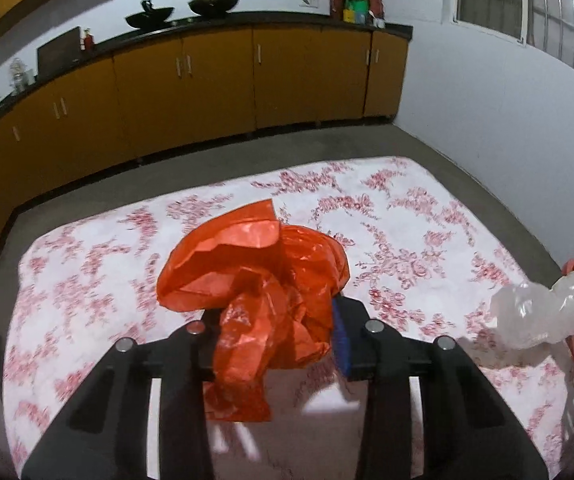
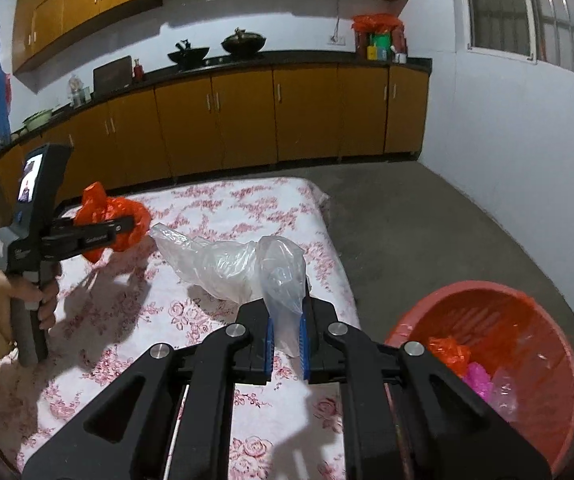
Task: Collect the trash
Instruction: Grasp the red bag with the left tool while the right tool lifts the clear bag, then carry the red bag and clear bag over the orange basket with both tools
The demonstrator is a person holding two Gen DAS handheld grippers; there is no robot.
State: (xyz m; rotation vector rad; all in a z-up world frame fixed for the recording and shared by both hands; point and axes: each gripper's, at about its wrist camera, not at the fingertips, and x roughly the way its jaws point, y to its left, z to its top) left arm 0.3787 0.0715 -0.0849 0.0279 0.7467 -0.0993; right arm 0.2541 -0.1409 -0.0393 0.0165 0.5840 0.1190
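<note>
While both tongs are closed on plastic, nothing has gone into the bin yet. The left gripper (image 1: 273,338) has its jaws pressed nearly together on a crumpled orange bag (image 1: 253,276), which bulges out above the fingers toward 12 o'clock and hangs down a little below them. The right gripper (image 2: 286,342) is closed in the same way on one end of a clear bag (image 2: 223,266); the rest of this bag trails away toward 10 o'clock and appears to rest on the flowered tablecloth (image 2: 135,320).

Both bags look very light, thin and soft. I think they will fold and slip rather than keep any shape, so the best hold is on a bunched, thick part, as is the case now, not on a single loose edge. The clear one is gripped only at its end, so the long part may drag over the cloth when it is lifted.

From the right gripper, the red bin (image 2: 527,344) stands on the floor at 3 o'clock, just beside the table edge, with some plastic waste already inside. The left gripper is well apart from it, at 9 o'clock.
</note>
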